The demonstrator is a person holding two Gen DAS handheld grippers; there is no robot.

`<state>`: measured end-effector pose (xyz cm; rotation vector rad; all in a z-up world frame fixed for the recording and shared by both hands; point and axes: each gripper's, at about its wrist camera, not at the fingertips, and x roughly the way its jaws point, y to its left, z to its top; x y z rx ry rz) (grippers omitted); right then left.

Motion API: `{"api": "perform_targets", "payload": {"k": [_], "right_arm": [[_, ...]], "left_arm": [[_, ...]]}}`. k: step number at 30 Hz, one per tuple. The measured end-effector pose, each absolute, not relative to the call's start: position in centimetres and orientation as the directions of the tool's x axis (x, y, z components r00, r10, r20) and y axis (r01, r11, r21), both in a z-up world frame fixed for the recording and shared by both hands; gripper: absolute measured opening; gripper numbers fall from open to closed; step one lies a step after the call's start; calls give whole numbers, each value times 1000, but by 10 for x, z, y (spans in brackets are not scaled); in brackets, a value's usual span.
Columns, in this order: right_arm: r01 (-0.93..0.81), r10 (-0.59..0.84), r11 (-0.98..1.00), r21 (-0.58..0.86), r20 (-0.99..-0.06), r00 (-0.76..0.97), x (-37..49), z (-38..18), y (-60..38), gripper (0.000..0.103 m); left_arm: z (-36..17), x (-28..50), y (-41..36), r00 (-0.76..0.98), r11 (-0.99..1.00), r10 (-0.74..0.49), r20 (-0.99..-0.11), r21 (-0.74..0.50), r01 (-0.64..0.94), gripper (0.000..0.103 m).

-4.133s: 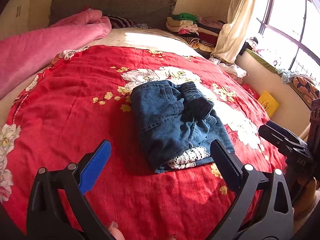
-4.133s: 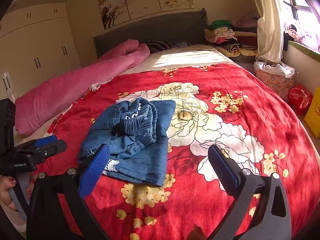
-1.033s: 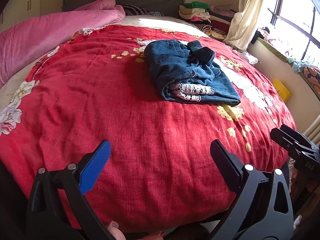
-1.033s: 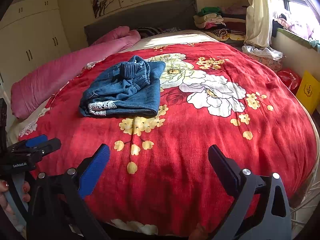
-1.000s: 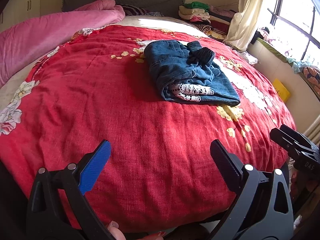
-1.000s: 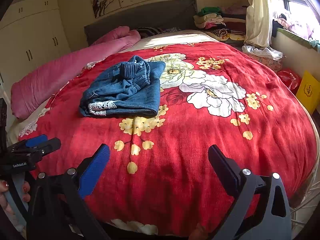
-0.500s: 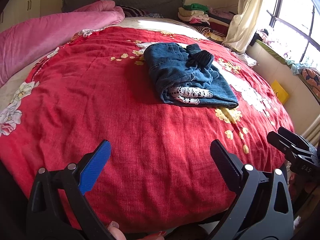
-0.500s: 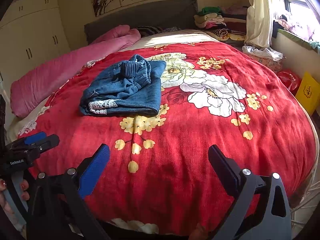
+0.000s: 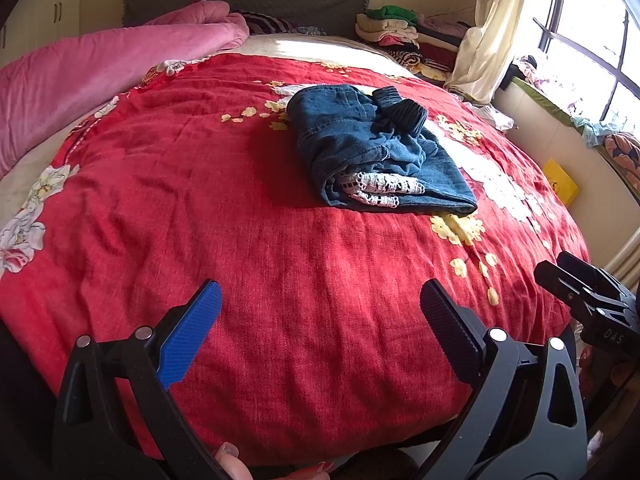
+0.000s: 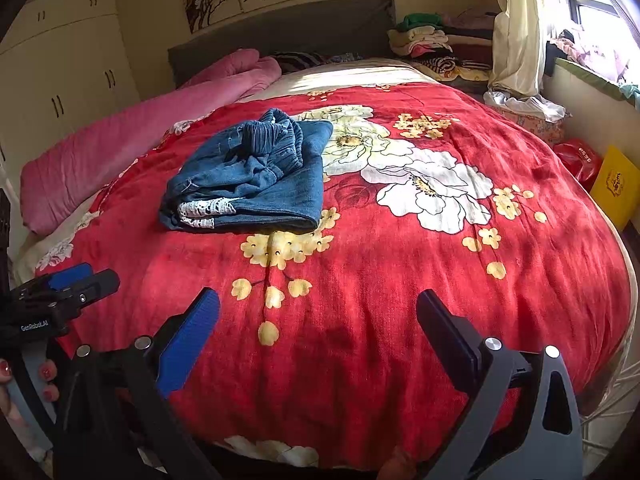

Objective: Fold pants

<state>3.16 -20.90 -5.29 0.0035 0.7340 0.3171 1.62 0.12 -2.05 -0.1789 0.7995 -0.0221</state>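
Blue denim pants [image 9: 372,148] [image 10: 256,176] lie folded into a compact bundle on the red floral bedspread [image 9: 248,216] [image 10: 400,280], white lace trim showing at the near edge and a dark ribbed waistband on top. My left gripper [image 9: 320,316] hangs open over the near edge of the bed, well short of the pants, nothing between its fingers. My right gripper [image 10: 318,320] is open too, also back at the bed's foot and apart from the pants. Each gripper shows at the side of the other's view.
A pink quilt [image 9: 92,64] runs along the bed's left side up to a grey headboard [image 10: 288,28]. Stacked folded clothes [image 10: 432,44] sit at the far right by a curtain [image 10: 516,28] and window. A yellow box [image 10: 616,184] and red bag [image 10: 580,158] stand on the floor right.
Both grippers have drawn back from the pants toward the foot of the bed since four seconds ago and stay open. The folded pants have not moved.
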Motion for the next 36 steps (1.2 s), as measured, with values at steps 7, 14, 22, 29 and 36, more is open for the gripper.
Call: {"api": "perform_targets", "payload": {"k": [7, 14, 22, 29, 36], "right_arm": [[-282, 283, 953, 112, -659, 697, 32, -53, -209, 98], [-279, 280, 954, 110, -662, 695, 32, -54, -208, 98], [-277, 276, 955, 107, -663, 696, 33, -55, -209, 98], [-254, 258, 961, 107, -671, 695, 43, -57, -217, 98], [-145, 163, 986, 83, -672, 723, 88, -50, -262, 98]], "left_arm": [[-20, 16, 1, 697, 985, -84, -712, -165, -49, 93], [-22, 17, 2, 684, 988, -72, -726, -148, -54, 93], [-19, 17, 0, 685, 991, -52, -727, -124, -56, 93], [-17, 20, 9, 691, 989, -9, -723, -110, -102, 93], [0, 59, 84, 690, 967, 93, -717, -99, -233, 93]]}}
